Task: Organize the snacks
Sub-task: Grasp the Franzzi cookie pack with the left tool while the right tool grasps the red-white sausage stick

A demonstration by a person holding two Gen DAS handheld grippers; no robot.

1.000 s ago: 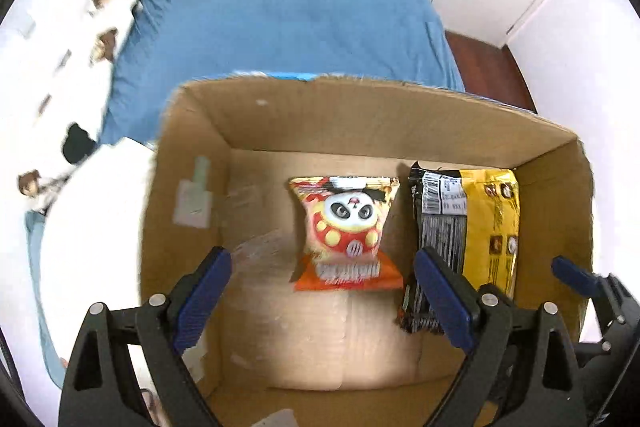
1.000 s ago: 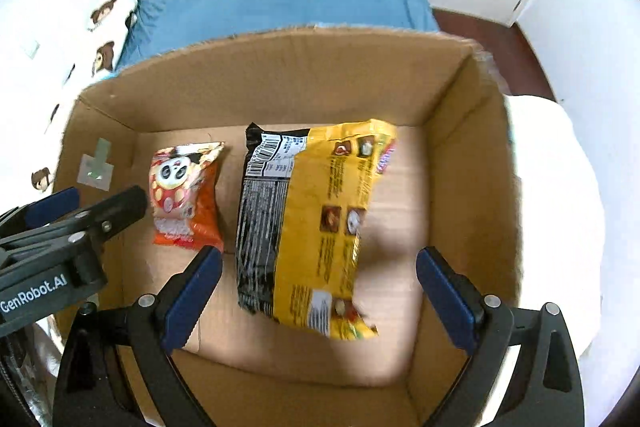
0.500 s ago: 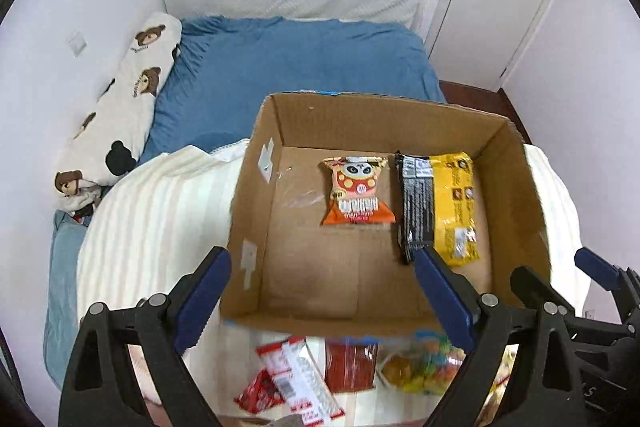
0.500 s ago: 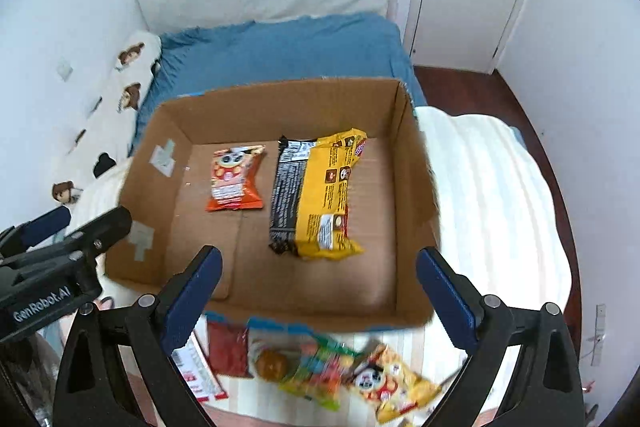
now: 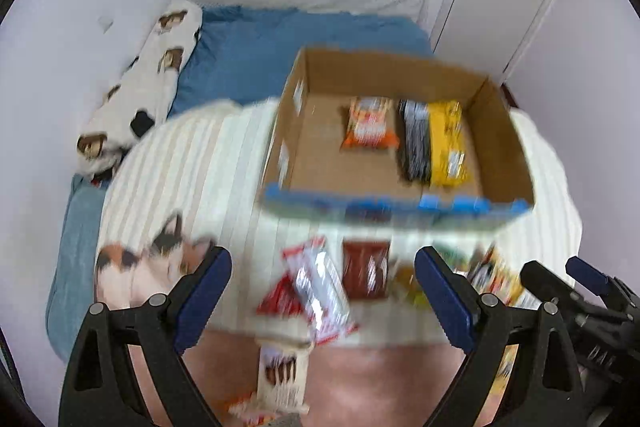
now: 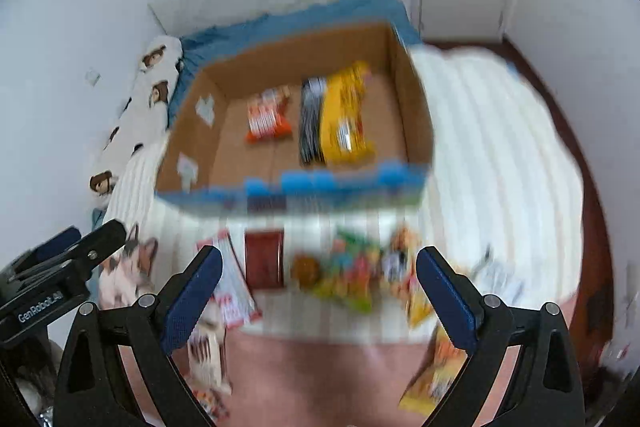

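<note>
Both claws gape wide, empty — left gripper (image 5: 323, 293), right gripper (image 6: 319, 287) — above loose snack packets (image 6: 344, 279); cardboard box (image 5: 504, 131) beyond holds orange packet (image 5: 370, 123) beside yellow bag (image 5: 446, 143).

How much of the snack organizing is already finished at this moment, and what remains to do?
Done: two packs lie inside the cardboard box, an orange snack pack and a yellow-and-black pack.
In hand: nothing. The left gripper and right gripper are both open and empty.
Left: several packs lie on the bed in front of the box, among them a dark red pack and a colourful candy bag.
</note>
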